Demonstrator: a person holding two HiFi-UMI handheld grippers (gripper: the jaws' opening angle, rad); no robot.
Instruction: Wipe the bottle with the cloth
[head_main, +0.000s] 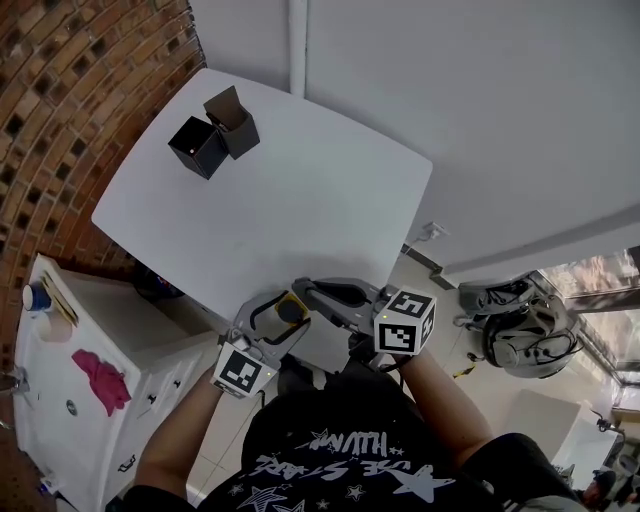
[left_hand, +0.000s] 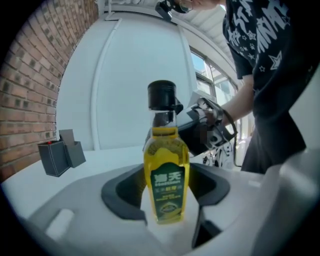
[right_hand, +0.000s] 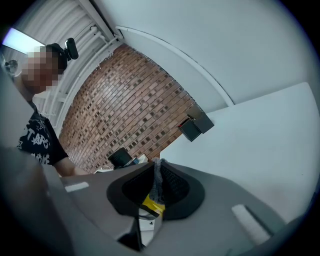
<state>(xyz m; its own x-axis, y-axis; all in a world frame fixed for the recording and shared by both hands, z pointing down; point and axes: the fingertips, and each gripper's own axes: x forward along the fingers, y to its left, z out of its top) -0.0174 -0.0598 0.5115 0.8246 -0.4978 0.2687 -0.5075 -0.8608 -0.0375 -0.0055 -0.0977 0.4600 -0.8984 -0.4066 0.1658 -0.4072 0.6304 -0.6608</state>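
A bottle (left_hand: 166, 180) of yellow oil with a black cap and a green label stands upright between the jaws of my left gripper (left_hand: 167, 215), which is shut on its lower part. In the head view the bottle (head_main: 292, 307) shows as a yellow spot at the table's near edge, in my left gripper (head_main: 288, 318). My right gripper (right_hand: 152, 192) is shut on a thin grey cloth (right_hand: 156, 176), with the bottle's yellow (right_hand: 151, 205) just beyond its tips. In the head view my right gripper (head_main: 308, 292) points left, right at the bottle.
Two black open boxes (head_main: 215, 135) stand at the far left of the white table (head_main: 300, 190). A white cabinet (head_main: 60, 330) with a pink rag (head_main: 100, 378) stands on the left below the brick wall. Bags (head_main: 520, 325) lie on the floor at the right.
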